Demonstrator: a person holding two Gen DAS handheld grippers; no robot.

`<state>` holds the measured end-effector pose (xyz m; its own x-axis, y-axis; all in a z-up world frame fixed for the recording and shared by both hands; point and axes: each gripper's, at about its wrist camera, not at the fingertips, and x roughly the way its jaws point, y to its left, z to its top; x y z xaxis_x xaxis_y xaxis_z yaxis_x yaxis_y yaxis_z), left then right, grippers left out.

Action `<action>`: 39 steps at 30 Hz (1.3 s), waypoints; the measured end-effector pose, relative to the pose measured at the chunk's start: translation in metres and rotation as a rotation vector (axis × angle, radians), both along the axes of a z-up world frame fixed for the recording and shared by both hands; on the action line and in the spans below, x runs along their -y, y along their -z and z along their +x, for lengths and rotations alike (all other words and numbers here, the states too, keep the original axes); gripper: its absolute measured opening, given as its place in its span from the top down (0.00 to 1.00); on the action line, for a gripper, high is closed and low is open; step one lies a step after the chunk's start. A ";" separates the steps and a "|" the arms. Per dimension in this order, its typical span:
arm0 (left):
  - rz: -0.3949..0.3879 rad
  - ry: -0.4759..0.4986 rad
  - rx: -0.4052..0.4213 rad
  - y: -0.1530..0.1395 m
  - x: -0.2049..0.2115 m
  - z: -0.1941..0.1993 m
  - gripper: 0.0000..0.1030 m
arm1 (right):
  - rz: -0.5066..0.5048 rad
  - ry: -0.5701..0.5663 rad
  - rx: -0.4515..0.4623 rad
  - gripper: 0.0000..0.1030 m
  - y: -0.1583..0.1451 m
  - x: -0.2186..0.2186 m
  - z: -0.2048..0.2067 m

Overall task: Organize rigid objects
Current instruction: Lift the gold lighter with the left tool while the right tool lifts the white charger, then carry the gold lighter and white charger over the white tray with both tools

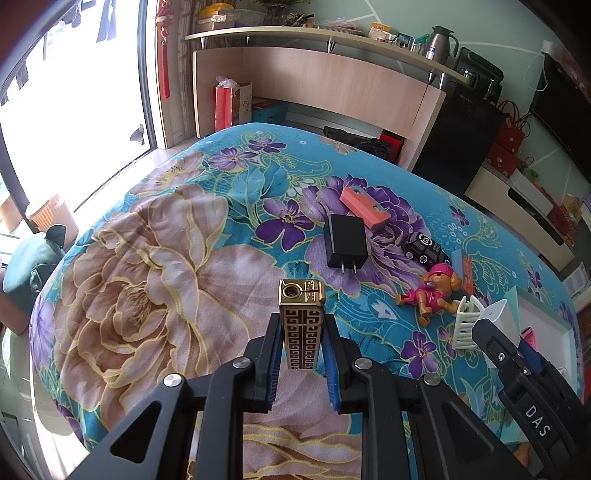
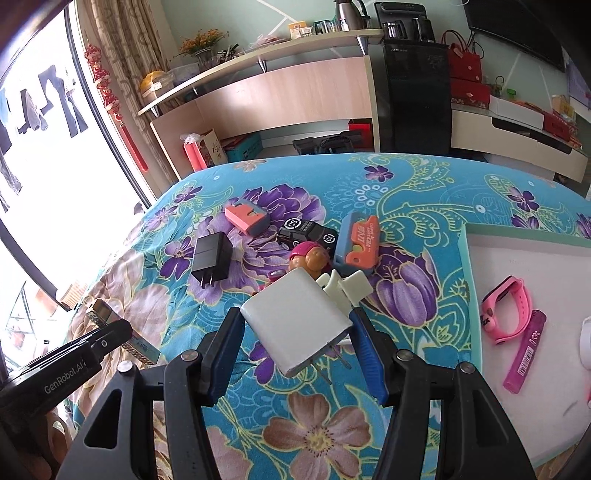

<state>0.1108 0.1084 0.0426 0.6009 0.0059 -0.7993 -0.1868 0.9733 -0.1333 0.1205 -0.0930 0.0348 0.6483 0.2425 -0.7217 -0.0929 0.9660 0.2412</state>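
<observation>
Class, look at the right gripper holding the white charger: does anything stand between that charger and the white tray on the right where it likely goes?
Nothing visible does. The right gripper holds the white charger above the floral cloth; only bare cloth separates it from the white tray.

Pale green wall [image 2: 258, 14] seen at far side. Wooden shelf unit [image 1: 314, 77] set against it, black cabinet [image 2: 410, 96] to right. Large window [image 1: 74, 110] at left, daylight let in strongly; curtain [image 2: 122, 40] hung beside it. Floral cloth [image 1: 166, 240] spread across near surface.

Black linkage arms, silver pivot screws, blue-lined jaws; white "DAS", "GenRobot.AI" lettering.
</observation>
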 end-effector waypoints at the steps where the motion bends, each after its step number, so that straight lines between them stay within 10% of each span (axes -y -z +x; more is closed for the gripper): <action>1: 0.002 0.007 0.003 -0.002 0.003 0.000 0.78 | 0.004 0.006 0.002 0.42 -0.001 0.003 -0.001; 39: 0.147 0.561 0.062 -0.041 0.239 -0.005 0.78 | -0.046 0.519 -0.058 0.42 -0.015 0.214 -0.038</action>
